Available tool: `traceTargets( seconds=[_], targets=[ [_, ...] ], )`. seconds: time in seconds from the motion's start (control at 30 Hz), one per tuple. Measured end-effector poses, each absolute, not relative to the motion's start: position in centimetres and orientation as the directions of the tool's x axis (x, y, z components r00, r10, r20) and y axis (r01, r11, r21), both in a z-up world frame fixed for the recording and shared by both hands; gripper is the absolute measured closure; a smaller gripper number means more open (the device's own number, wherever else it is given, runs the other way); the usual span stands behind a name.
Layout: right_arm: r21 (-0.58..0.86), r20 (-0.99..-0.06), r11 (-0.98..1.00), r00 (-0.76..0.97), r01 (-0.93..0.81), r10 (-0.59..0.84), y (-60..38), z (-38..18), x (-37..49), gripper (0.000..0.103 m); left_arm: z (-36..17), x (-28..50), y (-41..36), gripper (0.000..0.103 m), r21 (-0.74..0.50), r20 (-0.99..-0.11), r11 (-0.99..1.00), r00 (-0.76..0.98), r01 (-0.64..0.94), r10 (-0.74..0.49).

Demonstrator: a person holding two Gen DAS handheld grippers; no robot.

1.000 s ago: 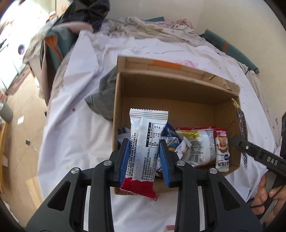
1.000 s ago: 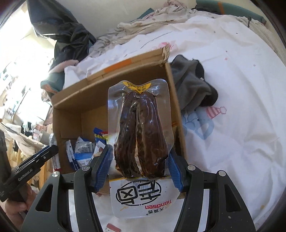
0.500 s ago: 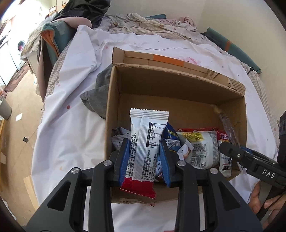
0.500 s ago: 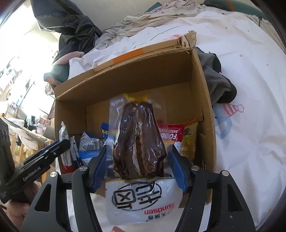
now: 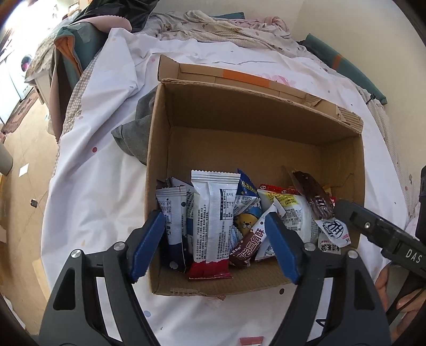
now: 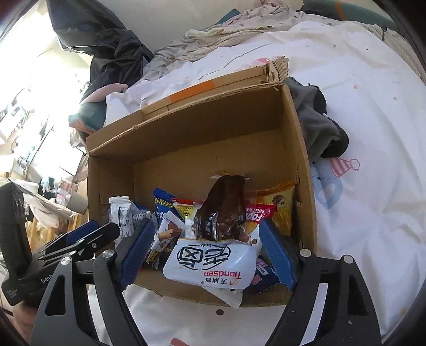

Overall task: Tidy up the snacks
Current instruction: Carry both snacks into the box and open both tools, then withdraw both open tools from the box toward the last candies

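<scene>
An open brown corrugated cardboard box [image 5: 255,117] on a white bedsheet [image 5: 93,186] holds crinkly foil snack packets. Both blue-padded grippers, left gripper [image 5: 214,244] and right gripper [image 6: 205,250], have just been opening; they gape over its near edge. The white-and-red wrapper [image 5: 213,221] and the clear pouch of dark meat [image 6: 223,210] stand loose inside, between the pads.

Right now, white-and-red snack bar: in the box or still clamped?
In the box. The white-and-red snack bar stands among other packets; left claw open, pads clear of it.

My view takes in a bed [image 5: 87,170] under a white sheet dotted with small prints, crumpled bedding [image 5: 226,29] piled at the top of the frame. A plain cream wall [image 5: 332,24] fills the upper right. Tan floor [image 5: 21,165] shows at left. Bright light [image 6: 24,87] washes out the cluttered left edge.
</scene>
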State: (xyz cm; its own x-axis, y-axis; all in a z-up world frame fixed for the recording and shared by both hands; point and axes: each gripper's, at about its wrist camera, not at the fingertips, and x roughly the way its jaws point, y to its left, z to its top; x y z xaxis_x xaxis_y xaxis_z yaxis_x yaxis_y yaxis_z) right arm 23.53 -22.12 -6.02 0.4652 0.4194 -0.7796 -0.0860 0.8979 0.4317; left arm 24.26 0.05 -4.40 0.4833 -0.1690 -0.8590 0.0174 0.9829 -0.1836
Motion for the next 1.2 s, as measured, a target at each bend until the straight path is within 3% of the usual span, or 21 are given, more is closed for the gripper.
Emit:
traceTargets(
  seconds=[1.2],
  targets=[
    [0.41, -0.779, 0.904, 0.47, -0.118, 0.415, -20.9, -4.8, 17.1, 0.019, -4.1, 19.3, 2.4, 0.028, -0.17, -0.864, 0.985, 0.483, -0.01, -0.144]
  ],
)
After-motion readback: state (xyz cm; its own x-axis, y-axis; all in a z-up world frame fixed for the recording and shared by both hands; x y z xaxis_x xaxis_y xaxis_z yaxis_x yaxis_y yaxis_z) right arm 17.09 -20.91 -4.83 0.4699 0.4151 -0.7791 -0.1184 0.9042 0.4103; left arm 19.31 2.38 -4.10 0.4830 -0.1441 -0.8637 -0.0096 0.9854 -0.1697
